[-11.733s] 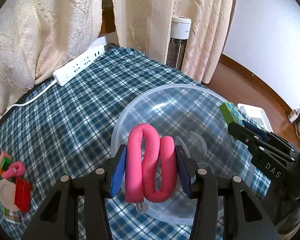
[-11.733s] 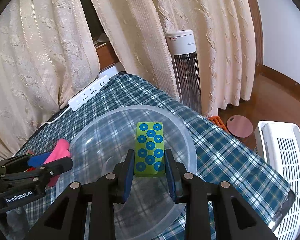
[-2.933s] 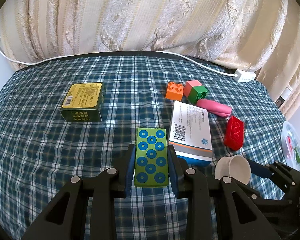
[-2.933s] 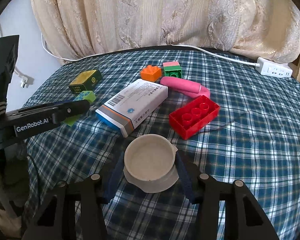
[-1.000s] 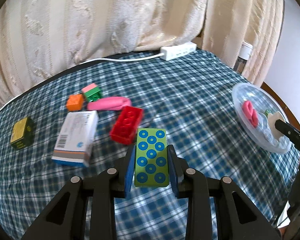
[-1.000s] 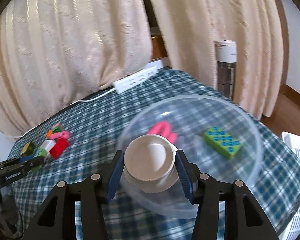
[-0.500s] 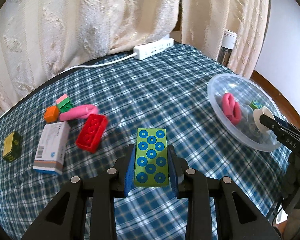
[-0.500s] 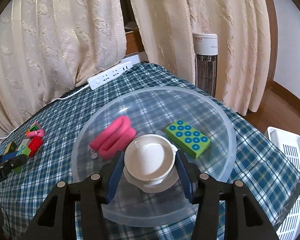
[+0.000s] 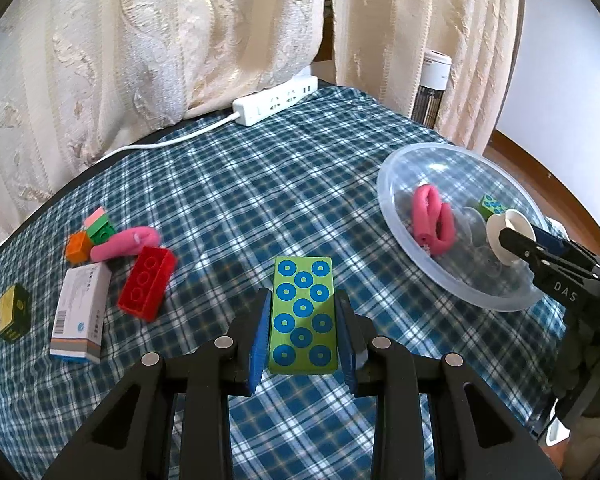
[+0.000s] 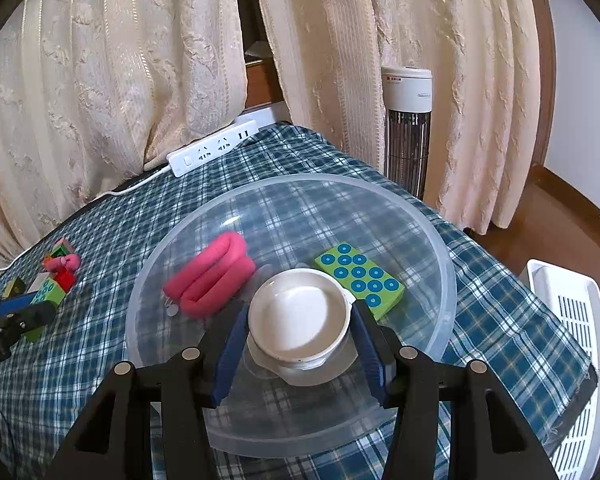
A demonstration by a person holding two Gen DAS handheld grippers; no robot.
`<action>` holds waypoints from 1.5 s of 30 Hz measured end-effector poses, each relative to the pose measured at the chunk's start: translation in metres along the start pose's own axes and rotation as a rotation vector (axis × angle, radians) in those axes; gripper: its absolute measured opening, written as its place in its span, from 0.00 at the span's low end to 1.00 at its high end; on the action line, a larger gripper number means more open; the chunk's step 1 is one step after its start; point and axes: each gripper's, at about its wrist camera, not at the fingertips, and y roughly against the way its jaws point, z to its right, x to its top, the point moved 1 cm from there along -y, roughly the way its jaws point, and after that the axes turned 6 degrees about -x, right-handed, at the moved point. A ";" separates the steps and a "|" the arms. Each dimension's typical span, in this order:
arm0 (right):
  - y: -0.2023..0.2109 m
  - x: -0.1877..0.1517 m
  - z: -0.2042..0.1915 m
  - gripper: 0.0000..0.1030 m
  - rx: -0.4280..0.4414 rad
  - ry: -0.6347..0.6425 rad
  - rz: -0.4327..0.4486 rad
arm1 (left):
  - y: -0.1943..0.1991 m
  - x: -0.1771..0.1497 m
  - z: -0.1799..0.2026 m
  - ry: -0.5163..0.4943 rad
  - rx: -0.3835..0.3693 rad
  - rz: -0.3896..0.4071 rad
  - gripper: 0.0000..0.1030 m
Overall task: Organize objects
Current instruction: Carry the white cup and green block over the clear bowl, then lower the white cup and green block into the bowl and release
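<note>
Right tongs (image 10: 298,326) pinching white cup (image 10: 298,316), low over bowl (image 10: 440,248) between pink roll (image 10: 212,276) and green block (image 10: 360,278). Lower into the free gap, then spread; avoid knocking either.

Left tongs (image 9: 303,322) pinching second green block (image 9: 303,314) above worktop (image 9: 240,208), left of bowl. Carry right, clear the rim, wait for room.

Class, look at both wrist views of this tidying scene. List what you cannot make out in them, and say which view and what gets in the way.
- White cup, right wrist view: its base is hidden by its own rim, so whether it rests on the clear bowl is unclear.
- Medicine box, left wrist view: print too small to read.
- Yellow-and-black box, left wrist view: label too small.
- Green dotted block, left wrist view: underside hidden in the left gripper.
</note>
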 end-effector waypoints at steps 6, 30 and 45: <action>0.002 0.000 0.011 0.56 0.000 -0.033 -0.003 | -0.004 0.004 0.013 -0.024 -0.017 -0.005 0.30; 0.020 0.006 0.045 0.57 0.035 -0.135 0.064 | -0.041 0.030 0.103 -0.188 -0.185 -0.049 0.30; 0.018 0.005 0.050 0.57 0.045 -0.155 0.062 | -0.052 0.042 0.106 -0.115 -0.273 -0.044 0.50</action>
